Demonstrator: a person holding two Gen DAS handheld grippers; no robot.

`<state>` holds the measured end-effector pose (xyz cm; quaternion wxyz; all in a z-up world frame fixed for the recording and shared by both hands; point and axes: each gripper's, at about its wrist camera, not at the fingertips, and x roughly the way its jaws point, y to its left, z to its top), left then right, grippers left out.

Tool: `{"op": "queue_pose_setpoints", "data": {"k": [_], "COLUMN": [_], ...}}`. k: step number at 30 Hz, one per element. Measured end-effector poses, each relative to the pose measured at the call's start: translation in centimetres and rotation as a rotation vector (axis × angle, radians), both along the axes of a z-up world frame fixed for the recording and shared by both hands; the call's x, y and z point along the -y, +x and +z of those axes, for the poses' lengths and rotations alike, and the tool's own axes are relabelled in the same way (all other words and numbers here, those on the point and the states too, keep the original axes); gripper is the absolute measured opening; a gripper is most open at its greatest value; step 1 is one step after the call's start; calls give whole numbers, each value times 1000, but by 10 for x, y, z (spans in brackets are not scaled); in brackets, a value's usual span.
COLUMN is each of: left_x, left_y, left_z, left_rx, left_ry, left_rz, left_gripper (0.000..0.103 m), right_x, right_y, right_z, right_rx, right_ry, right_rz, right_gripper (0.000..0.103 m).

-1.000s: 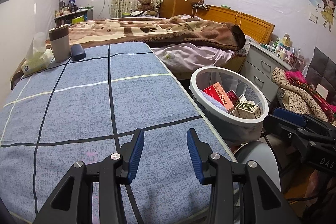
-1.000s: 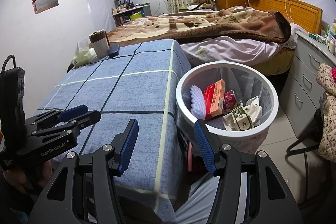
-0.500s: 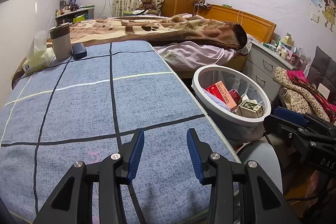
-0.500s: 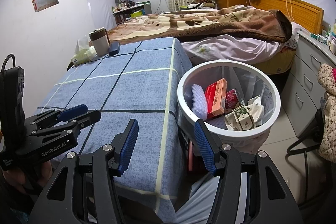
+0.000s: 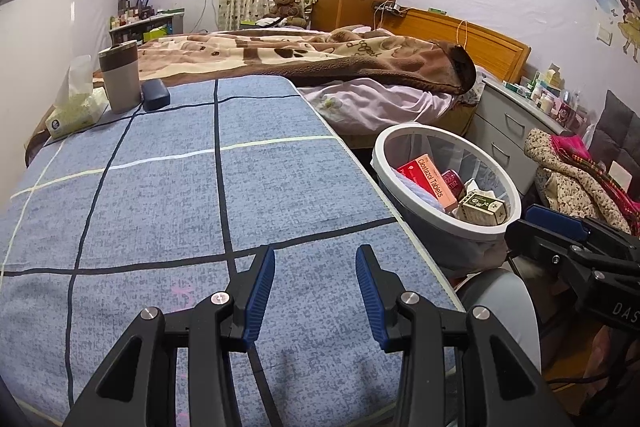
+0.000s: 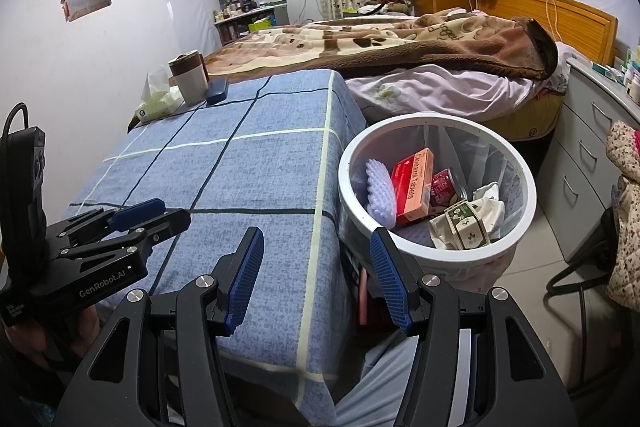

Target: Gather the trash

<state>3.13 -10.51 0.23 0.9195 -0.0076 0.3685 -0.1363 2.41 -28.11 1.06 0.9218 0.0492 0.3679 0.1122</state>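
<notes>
White-rimmed and lined with a clear bag, the trash bin [image 6: 436, 187] stands on the floor just beside the right edge of the bench [image 6: 248, 163]. Inside it lie a red tablet box [image 6: 414, 183], a pale bristly pad [image 6: 380, 191], a small red can [image 6: 444, 185], a green-printed carton [image 6: 466, 229] and some crumpled paper [image 6: 486, 203]. Judging by that load, most of the collecting looks done.

On the bench, the blue checked cloth shows no loose scraps near the bin. Only at the far corner, well apart from the bin, stand a tissue pack [image 5: 74, 111], a tumbler [image 5: 119, 77] and a dark case [image 5: 155, 95] (these look like things kept, not rubbish, though that is a guess). What is left, if anything, I cannot tell from these views.

Left hand-held gripper [image 5: 315, 287] hovers over the near end of the bench, jaws spread wide and holding nothing. Right hand-held gripper [image 6: 316, 279] hangs over the bench's near right corner, next to the bin, likewise released and empty.

Room to move: the bin's mouth is wide and unobstructed from above. Beyond the bin the bed [image 6: 420, 83] and a grey drawer unit [image 6: 588, 147] hem it in, so the free approach is from the bench side. The bench edge sits close against the bin's rim, which a low sweep could clip.
</notes>
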Motion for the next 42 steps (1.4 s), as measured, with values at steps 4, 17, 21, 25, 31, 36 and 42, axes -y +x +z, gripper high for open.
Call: {"op": "queue_pose_setpoints", "data": {"k": [4,17,21,25,31,36,42], "left_x": [0,-3,-3,-3,-3,-4,-3], "left_y": [0,0,0,0,0,0,-2], "left_z": [0,-2,-2,-2,-3,-3,-3], "left_rx": [1,-10,-11,-10,-11,-7,-5], "left_ry": [-2,-4,-4,-3,-4,0,4], "left_rz": [-1,10,12,11,13,20,25], "left_gripper": [42,42,42,42,42,42,42], "right_x": [-1,-2,-2,-2,-3,-2,-3], "right_y": [0,2,2,1,1,2,2], "right_z": [-1,-1,-1,-1,-1,-1,-1], "right_rx": [-3,-7,-7,-7,-7,-8,-9], "right_ry": [0,-1,-1,-1,-1,-1,0], "right_rz": [1,2,2,3,3,2,3], "right_gripper": [57,57,57,57,57,57,57]}}
